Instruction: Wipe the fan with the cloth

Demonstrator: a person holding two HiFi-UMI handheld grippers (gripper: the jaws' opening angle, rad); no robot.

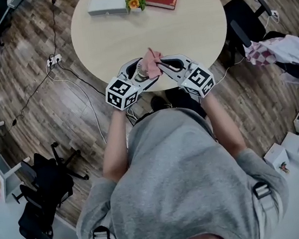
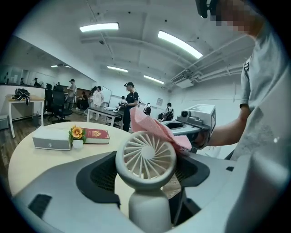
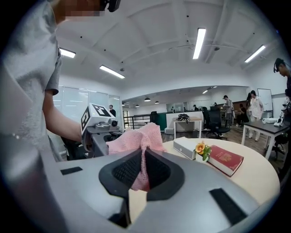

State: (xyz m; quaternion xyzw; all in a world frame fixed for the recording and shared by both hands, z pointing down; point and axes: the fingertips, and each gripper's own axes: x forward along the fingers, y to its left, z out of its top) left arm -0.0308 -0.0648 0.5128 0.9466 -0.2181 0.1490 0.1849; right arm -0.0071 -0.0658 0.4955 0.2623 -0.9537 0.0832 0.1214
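Jaws of our left gripper (image 1: 139,74) clamp a small white handheld fan (image 2: 146,157) steady so the right gripper (image 1: 164,65), pinching a pink knitted cloth (image 3: 136,137), can wipe.

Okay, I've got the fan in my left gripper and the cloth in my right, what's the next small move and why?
Probably drag the cloth across the grille of the fan with the right gripper. The left gripper is shut on the fan, and the cloth, pinched in the right jaws, sits only at the upper right rim in the left gripper view, leaving the grille uncovered.
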